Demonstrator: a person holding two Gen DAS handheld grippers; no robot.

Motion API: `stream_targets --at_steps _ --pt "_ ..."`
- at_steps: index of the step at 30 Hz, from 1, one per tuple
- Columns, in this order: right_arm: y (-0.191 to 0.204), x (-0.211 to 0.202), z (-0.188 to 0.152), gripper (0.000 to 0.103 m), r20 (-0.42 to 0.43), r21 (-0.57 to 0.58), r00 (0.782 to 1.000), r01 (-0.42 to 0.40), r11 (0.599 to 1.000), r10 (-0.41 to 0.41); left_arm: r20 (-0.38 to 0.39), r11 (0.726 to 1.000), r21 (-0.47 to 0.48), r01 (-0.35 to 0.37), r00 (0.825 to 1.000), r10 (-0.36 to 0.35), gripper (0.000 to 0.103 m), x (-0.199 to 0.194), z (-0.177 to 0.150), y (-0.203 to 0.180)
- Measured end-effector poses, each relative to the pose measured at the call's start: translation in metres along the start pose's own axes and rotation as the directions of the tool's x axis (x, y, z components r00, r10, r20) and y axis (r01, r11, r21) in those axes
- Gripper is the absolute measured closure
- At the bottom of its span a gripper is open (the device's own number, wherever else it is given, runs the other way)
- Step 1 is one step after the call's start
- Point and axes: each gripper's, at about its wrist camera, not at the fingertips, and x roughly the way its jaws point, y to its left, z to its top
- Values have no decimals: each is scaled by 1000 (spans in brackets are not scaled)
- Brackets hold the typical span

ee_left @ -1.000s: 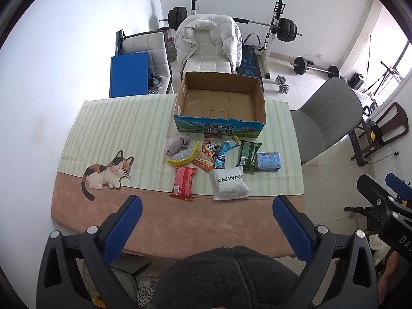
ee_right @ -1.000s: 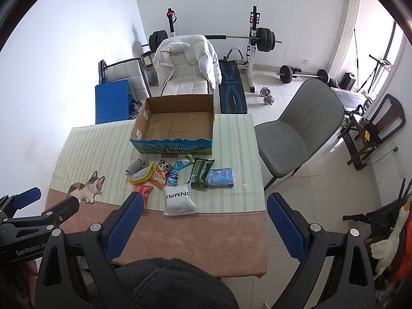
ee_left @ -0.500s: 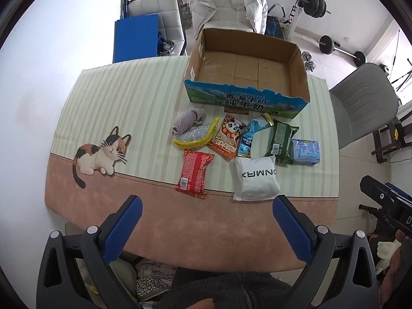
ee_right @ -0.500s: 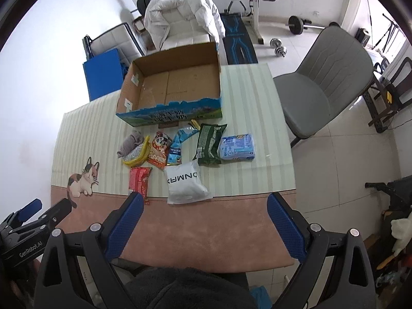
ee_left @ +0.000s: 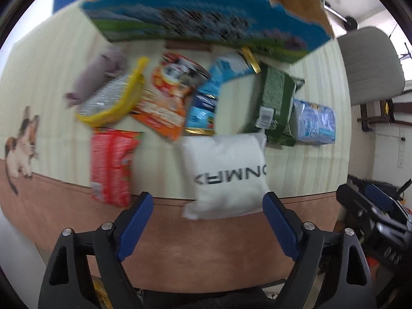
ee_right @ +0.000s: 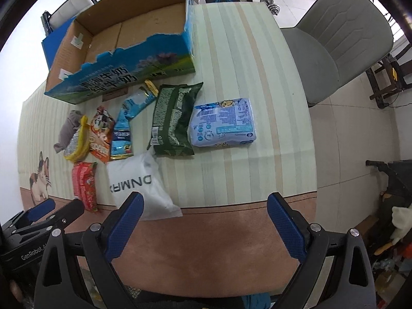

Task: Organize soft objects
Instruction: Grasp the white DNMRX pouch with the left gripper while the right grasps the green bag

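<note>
Blurring L view | box [ee_left: 206, 25] top cropped | both claws wide

Left gripper [ee_left: 207, 200] and right gripper [ee_right: 204, 202] both hold their blue-padded jaws spread wide, gripping nothing, side by side

Both grippers have dropped much closer to the striped tablecloth [ee_right: 231, 77]. The left gripper [ee_left: 207, 221] now hangs wide open just before the white soft pouch with black lettering [ee_left: 226, 175], while the right gripper [ee_right: 204, 224] has neared the table's pink edge.
</note>
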Motion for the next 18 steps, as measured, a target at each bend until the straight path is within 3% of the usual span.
stream_targets --at_steps 5,8,11,12,18 --pt "-19 28 -2 5 -40 3 999 6 1000 -5 -121 1000 13 8 993 -6 18 55 15 -30" --pt "-30 33 -1 5 -28 7 999 23 1000 -22 -103 994 42 -98 989 102 18 71 20 -40" --pt "-38 33 5 5 37 9 998 56 998 -57 -84 992 40 -120 989 123 19 70 21 -40" --pt "-39 33 7 5 43 3 998 54 999 -54 -75 991 42 -129 988 132 24 69 20 -39" --pt "-27 38 38 5 -42 -3 994 -101 995 100 -97 992 41 -122 987 125 16 69 16 -21"
